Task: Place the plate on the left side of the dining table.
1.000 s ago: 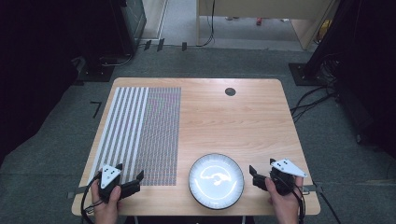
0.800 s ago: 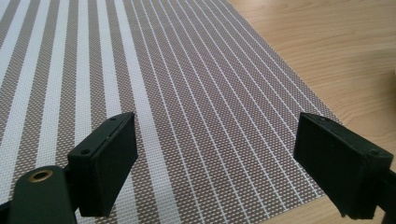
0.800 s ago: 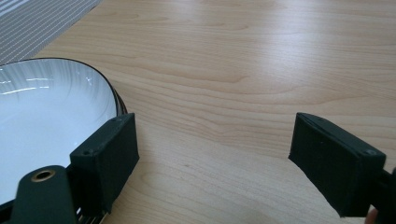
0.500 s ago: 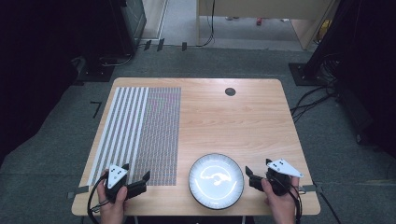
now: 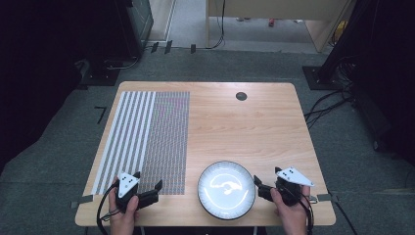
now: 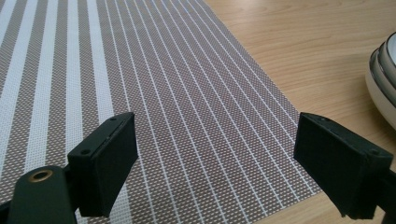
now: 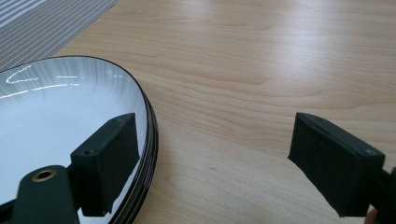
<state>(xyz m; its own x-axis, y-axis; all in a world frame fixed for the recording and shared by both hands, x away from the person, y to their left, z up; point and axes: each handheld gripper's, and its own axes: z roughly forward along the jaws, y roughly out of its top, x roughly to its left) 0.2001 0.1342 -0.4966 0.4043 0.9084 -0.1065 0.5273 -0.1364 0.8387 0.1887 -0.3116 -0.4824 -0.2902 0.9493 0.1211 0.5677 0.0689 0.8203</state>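
Plate (image 5: 226,190) at table's (image 5: 254,127) near edge, just right of striped placemat (image 5: 147,139); right gripper (image 5: 262,188) edged closer, spread wide beside rim; left gripper (image 5: 149,192) likewise spread over mat, empty; probably readying a grasp.

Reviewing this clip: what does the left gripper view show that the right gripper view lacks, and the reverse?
Left gripper view: the striped placemat spreads across the frame between the left hand-held gripper's open jaws, its near right corner on the wooden table; the plate appears as a side-on sliver at the right edge.

Right gripper view: the plate's white inside and dark rim, with the right hand-held gripper's left jaw over that rim; the placemat is just a corner at top left.

Both: placemat, plate, bare wood, and two black jaws standing wide apart, holding nothing.
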